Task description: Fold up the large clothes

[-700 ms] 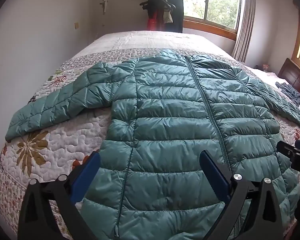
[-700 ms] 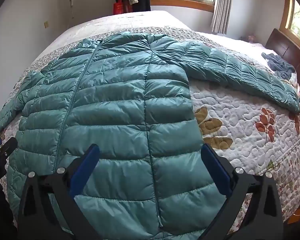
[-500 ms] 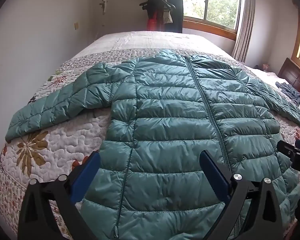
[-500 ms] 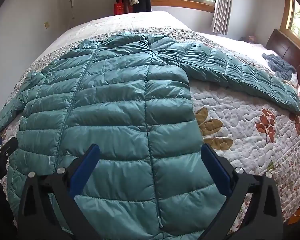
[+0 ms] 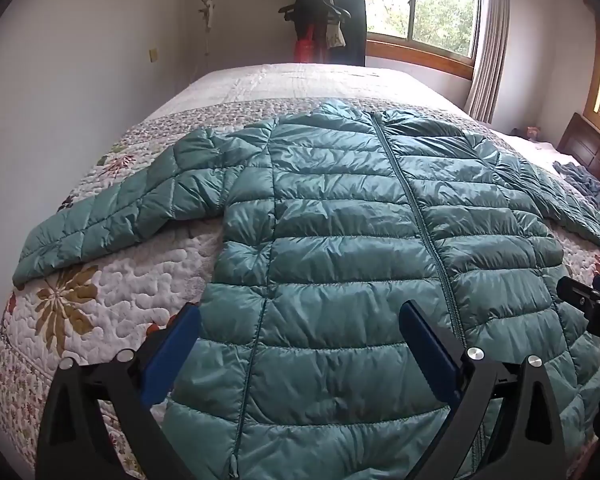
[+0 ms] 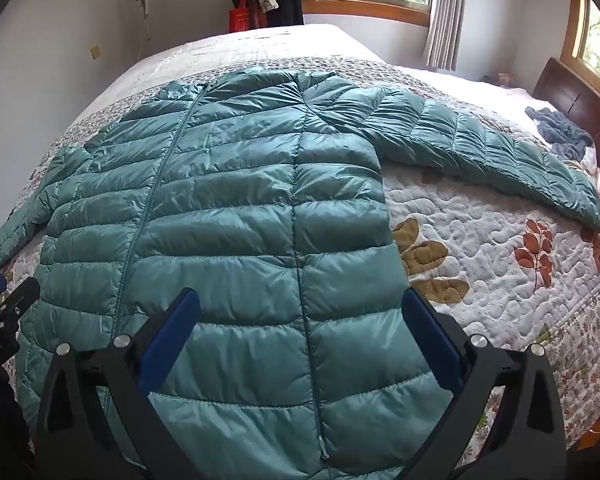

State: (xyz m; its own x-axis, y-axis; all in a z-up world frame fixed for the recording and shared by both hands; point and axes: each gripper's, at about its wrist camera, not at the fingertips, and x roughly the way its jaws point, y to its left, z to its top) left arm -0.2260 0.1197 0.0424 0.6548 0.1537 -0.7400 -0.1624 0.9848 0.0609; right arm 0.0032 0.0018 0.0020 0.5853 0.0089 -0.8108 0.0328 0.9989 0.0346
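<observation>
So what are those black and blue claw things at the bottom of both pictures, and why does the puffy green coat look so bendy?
Those claws are two hand-held grabbers that a person carries, one in each hand. Each has a small camera looking forward along its two blue-padded fingers, so each picture comes from one grabber. The round lens bends everything. One picture is from the left gripper, the other from the right gripper. Both are wide open and hold nothing. In front of them a teal quilted puffer jacket lies flat, zipped, sleeves spread out, on a white flowered quilt covering a bed. A crumpled grey-blue cloth lies by the dark wooden headboard. No folding has started yet.
</observation>
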